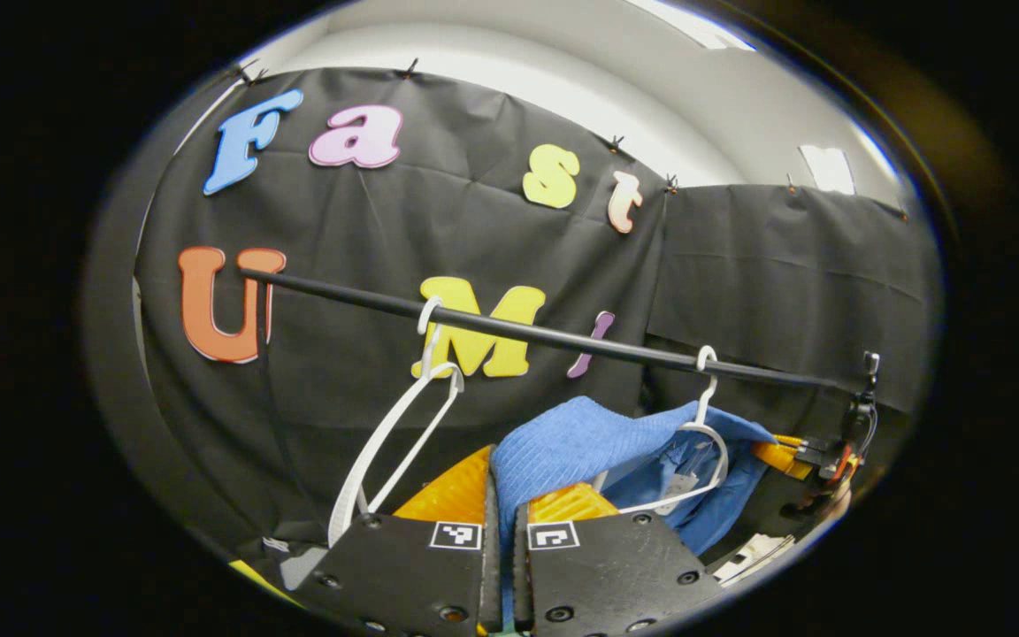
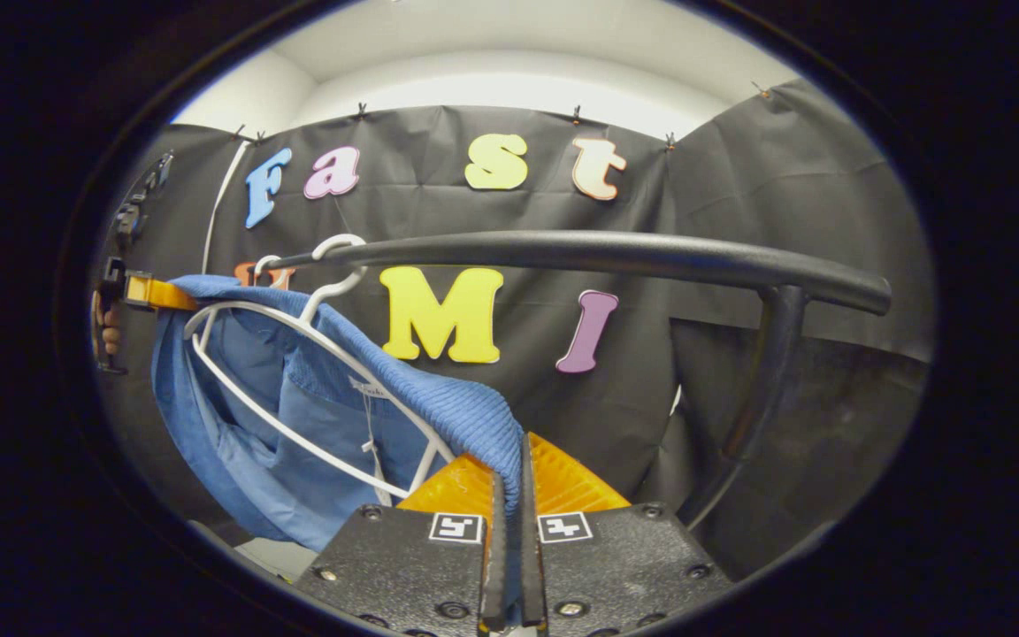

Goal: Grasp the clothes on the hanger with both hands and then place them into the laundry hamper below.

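Left tongs (image 1: 507,522) clenched on a fold of the blue shirt (image 1: 563,447), cloth pinched between both fingers, fabric rising from the grip up and right. Right tongs (image 2: 509,495) likewise clenched on the shirt (image 2: 465,411), a ribbed edge running down into the narrow gap between the fingers. Shirt draped over a white hanger (image 2: 297,398), stretched between the two grips, lighter blue lining sagging under the hanger's lower bar. Hanger hook (image 2: 333,252) over the black rail (image 2: 616,257), so shirt not yet off it. In the left gripper view the same hanger (image 1: 695,447) hooked near the rail's (image 1: 527,332) right part, a second white hanger (image 1: 394,442), bare, hooked farther left on the rail and tilted. Other gripper seen far right in the left gripper view, at the shirt's far edge; far left in the right gripper view, with a hand (image 2: 107,327) behind it. Rail's upright post (image 2: 762,389) right of the right tongs.
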The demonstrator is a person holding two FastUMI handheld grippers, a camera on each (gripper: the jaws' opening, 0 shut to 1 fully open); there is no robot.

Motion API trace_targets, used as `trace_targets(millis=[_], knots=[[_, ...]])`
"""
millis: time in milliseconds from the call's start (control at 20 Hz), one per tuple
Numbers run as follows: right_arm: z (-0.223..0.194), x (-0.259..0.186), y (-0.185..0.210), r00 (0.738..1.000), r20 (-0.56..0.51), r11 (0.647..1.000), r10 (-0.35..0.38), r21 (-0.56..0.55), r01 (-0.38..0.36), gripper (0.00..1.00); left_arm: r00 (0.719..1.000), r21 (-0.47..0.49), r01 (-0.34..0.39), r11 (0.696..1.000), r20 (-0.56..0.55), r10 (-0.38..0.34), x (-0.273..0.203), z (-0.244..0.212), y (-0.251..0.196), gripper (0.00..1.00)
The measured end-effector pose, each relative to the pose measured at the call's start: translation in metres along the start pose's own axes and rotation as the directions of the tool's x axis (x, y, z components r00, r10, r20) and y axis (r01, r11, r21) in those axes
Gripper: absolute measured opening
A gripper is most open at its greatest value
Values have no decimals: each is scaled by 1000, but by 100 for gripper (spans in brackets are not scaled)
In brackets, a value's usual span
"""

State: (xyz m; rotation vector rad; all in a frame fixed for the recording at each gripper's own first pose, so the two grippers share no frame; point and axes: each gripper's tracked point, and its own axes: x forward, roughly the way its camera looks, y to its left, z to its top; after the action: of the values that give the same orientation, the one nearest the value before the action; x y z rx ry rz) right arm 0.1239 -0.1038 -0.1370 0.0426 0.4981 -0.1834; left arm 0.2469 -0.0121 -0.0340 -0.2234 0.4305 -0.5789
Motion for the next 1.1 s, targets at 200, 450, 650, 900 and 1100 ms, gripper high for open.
trace_targets(millis=[200,450,650,900,1100], knots=[[-5,3,1,999,-27,994,46,103,-43,10,997,-28,41,999,-68,-43,6,-7,1,5],[-2,-8,3,993,-9,982,120,149,-117,10,986,-7,75,997,-147,-75,13,-13,16,5],[5,-17,3,993,9,987,121,103,-121,10,975,247,-15,969,-211,69,14,-24,38,5],[-7,-13,-3,994,-14,985,109,138,-106,10,978,177,16,984,-209,22,28,-46,29,5],[-34,-9,-6,994,-58,984,96,154,-86,10,974,105,23,994,-224,2,32,-80,25,5]])
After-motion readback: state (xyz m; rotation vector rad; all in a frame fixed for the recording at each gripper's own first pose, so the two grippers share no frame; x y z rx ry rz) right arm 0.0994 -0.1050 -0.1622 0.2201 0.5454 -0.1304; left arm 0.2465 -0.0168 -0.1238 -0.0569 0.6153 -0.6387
